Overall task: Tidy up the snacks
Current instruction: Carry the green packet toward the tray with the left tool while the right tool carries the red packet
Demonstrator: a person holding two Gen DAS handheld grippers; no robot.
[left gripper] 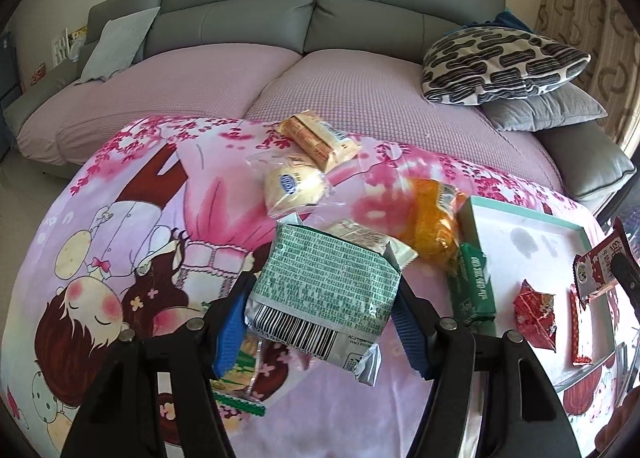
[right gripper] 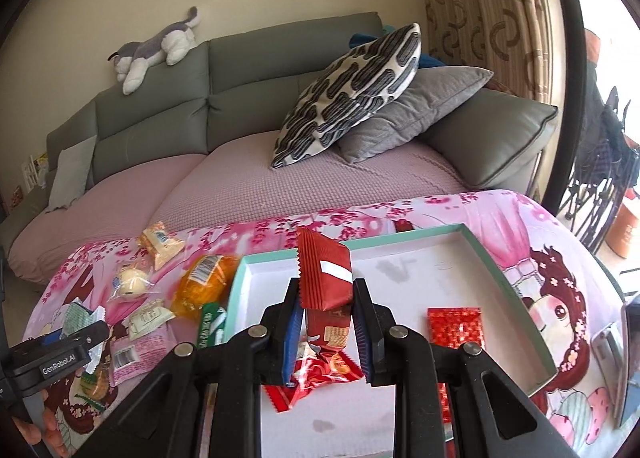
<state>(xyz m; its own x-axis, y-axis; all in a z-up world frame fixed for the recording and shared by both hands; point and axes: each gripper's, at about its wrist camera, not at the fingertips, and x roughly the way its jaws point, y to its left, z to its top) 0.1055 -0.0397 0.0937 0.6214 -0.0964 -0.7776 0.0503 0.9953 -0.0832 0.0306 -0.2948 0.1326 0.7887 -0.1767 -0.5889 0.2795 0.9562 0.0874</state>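
**Two packets in hand, tray waiting**

The left tool (left gripper: 320, 322) clamps a green-printed snack packet (left gripper: 324, 290) above the bench; the right tool (right gripper: 326, 322) is clenched on a red packet (right gripper: 325, 276) over the teal-rimmed tray (right gripper: 516, 290). Lower each flat beside the red packets already there, probably sorted by colour, then release. Loose snacks lie on the pink cartoon cloth (left gripper: 120, 218); beyond, a grey sofa (left gripper: 248, 14) and patterned cushion (right gripper: 352, 94).

Orange bun packet (left gripper: 434, 214) motion-blurred; striped snack (left gripper: 240, 378) half hidden behind the left hand-held gripper (left gripper: 320, 332).
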